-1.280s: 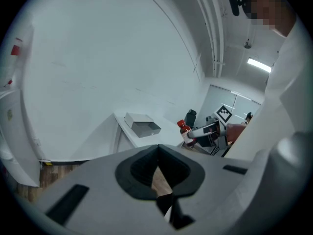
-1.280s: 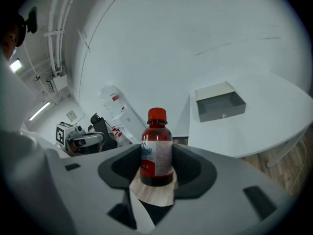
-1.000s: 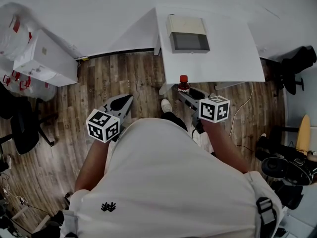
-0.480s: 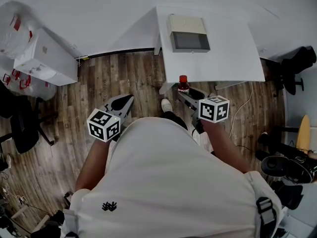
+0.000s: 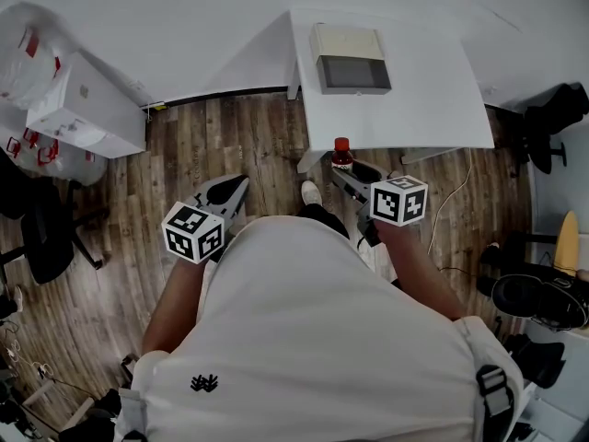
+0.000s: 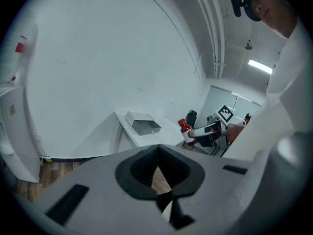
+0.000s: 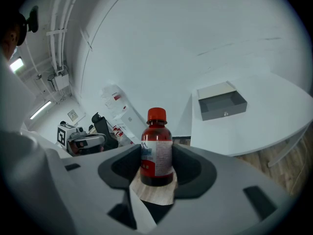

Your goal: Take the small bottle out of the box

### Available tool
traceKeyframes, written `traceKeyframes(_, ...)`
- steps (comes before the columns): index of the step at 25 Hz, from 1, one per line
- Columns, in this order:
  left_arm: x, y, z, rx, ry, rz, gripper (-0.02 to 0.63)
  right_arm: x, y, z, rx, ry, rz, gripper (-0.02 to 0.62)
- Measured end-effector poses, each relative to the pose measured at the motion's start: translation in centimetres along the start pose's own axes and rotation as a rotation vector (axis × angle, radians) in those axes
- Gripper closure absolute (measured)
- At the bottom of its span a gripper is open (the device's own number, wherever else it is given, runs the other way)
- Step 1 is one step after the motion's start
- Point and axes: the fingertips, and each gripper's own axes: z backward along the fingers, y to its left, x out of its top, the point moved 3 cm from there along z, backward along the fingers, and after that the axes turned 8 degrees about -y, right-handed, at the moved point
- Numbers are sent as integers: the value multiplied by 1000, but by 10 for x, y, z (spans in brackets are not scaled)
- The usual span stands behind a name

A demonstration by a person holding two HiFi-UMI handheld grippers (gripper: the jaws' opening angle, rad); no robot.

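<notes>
from the head view, both your forearms reach forward and slightly down from your torso. your left gripper [image 5: 230, 190] is over the wood floor [image 5: 258, 145] and your right gripper [image 5: 346, 171] is just at the near edge of the white table [image 5: 423, 109]. the small bottle [image 5: 342, 155] stands in the right gripper, well apart from the box [image 5: 348, 61], which sits farther back on the table, open, its grey inside showing. in the left gripper view, your jaws are clenched tip to tip, with a sliver of floor seen below them. in the right gripper view, the jaws clasp the bottle by its lower body, pads pressed on both sides. its long axis is upright, red cap on top, label facing the camera, with the open box on the table beyond.
</notes>
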Motion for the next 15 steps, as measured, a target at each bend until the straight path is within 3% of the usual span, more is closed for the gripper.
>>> traceKeyframes(15, -5, -4, -6, 8, 4, 1, 600, -2, -14, 3, -6, -2, -10, 391)
